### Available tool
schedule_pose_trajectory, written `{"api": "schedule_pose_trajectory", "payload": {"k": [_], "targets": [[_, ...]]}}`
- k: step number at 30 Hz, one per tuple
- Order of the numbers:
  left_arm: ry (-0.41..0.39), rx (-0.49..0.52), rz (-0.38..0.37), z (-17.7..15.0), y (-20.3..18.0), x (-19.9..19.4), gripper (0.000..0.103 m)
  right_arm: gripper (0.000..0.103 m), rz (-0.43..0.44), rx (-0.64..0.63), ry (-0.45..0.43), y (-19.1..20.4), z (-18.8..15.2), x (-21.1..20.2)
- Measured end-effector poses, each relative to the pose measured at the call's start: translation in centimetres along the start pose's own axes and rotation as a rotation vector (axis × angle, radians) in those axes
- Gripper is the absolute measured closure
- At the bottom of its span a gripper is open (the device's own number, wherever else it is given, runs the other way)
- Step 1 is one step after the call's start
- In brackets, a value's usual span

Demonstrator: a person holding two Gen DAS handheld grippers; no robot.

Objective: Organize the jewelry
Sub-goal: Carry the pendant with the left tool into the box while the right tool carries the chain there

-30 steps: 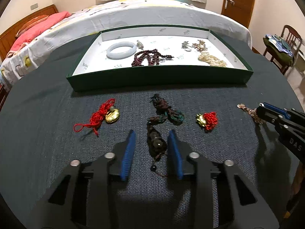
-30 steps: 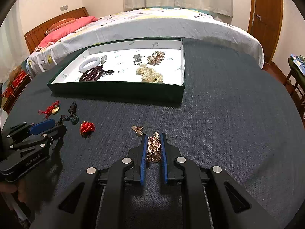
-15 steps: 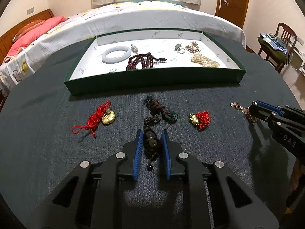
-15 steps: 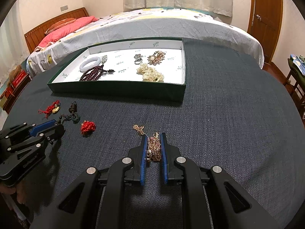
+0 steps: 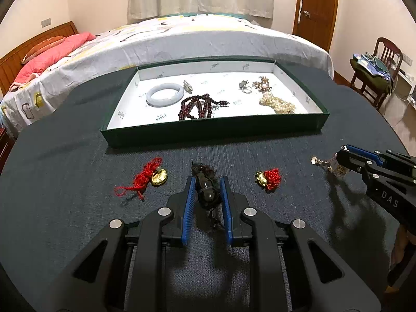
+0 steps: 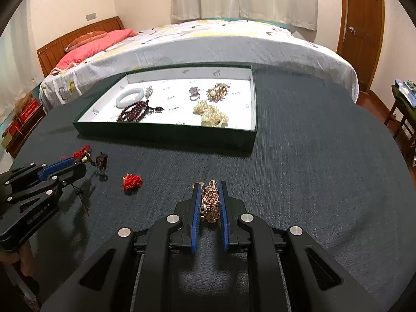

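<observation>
While the left gripper (image 5: 207, 191) clamps a glossy dark bead pendant (image 5: 206, 192), the right gripper (image 6: 210, 199) pinches a bunched rose-gold chain (image 6: 210, 202)

Ahead of my tongs the dark cloth (image 6: 312, 156) lies bare up to the green tray (image 6: 166, 132). Its near wall stands in my way. On the left, a red tassel (image 5: 141, 179) and a red knot (image 5: 270, 179) crowd the cloth; the right is free.

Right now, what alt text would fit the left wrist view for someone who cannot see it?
The left gripper pinches a dark beaded pendant above a dark cloth table. Beyond lies a green tray of jewelry, with two red-tasselled charms nearby.
</observation>
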State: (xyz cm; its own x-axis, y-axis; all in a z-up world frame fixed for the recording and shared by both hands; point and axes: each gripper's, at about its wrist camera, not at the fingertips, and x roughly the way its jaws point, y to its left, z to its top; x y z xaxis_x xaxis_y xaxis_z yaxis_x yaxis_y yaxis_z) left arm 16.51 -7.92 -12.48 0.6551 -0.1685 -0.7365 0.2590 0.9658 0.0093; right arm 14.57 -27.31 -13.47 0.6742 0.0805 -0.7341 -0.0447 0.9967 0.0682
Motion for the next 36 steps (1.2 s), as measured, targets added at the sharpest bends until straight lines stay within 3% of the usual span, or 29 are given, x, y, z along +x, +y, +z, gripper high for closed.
{"api": "schedule_pose_trajectory", "payload": {"k": [20,36], "targets": [[-0.151,-0.016,-0.005,3.3,0.5,-4.4,0.083,0.089,0.030,-0.014,-0.125,1.2,3.7,-3.7],[-0.285,0.012,-0.005,10.4,0.4,-4.0,0.083,0.089,0.049,-0.045,-0.248,2.0,11.8,-3.3]]}}
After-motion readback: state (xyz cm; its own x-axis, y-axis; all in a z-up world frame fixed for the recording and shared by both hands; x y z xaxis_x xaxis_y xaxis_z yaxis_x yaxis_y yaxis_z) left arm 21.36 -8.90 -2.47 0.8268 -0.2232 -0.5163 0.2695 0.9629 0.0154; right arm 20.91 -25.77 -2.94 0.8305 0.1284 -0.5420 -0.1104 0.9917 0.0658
